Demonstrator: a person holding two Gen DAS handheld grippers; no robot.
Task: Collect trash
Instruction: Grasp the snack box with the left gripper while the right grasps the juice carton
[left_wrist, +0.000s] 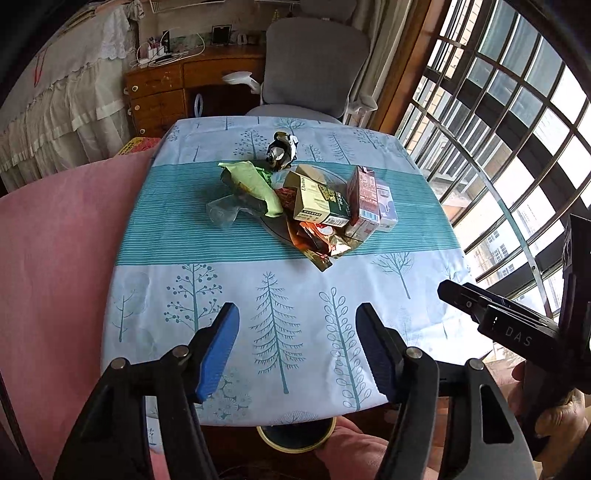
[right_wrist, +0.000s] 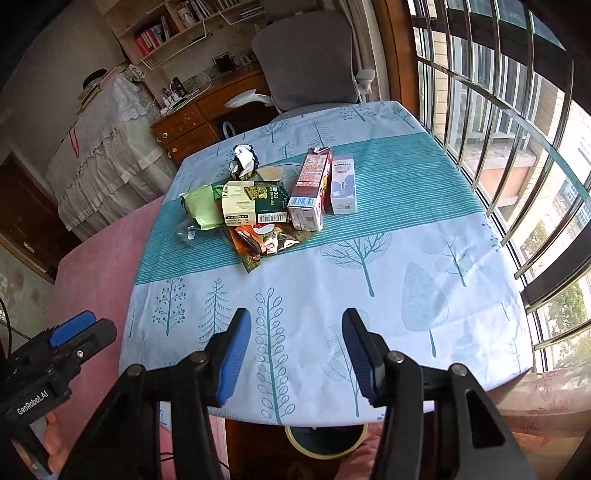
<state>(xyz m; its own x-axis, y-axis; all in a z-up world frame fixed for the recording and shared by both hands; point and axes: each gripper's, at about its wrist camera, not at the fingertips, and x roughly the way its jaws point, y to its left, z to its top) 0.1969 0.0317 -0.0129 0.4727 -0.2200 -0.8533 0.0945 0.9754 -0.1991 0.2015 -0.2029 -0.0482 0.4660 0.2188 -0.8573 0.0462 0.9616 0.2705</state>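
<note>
A pile of trash lies mid-table on a tree-print cloth (left_wrist: 295, 280): a green bag (left_wrist: 251, 186), a cream-and-green box (left_wrist: 319, 203) (right_wrist: 255, 203), a dark red carton (left_wrist: 364, 195) (right_wrist: 310, 188), a white carton (right_wrist: 343, 184), orange wrappers (left_wrist: 317, 240) (right_wrist: 258, 240) and a crumpled foil wrapper (left_wrist: 282, 149) (right_wrist: 243, 160). My left gripper (left_wrist: 297, 321) is open and empty over the near table edge. My right gripper (right_wrist: 295, 325) is open and empty, also near the front edge, far from the pile.
A round bin with a yellow rim (left_wrist: 295, 437) (right_wrist: 325, 441) sits below the table's front edge. A pink cushion (left_wrist: 59, 258) lies left. A grey chair (left_wrist: 314, 70) stands behind the table. Barred windows (right_wrist: 517, 147) run along the right.
</note>
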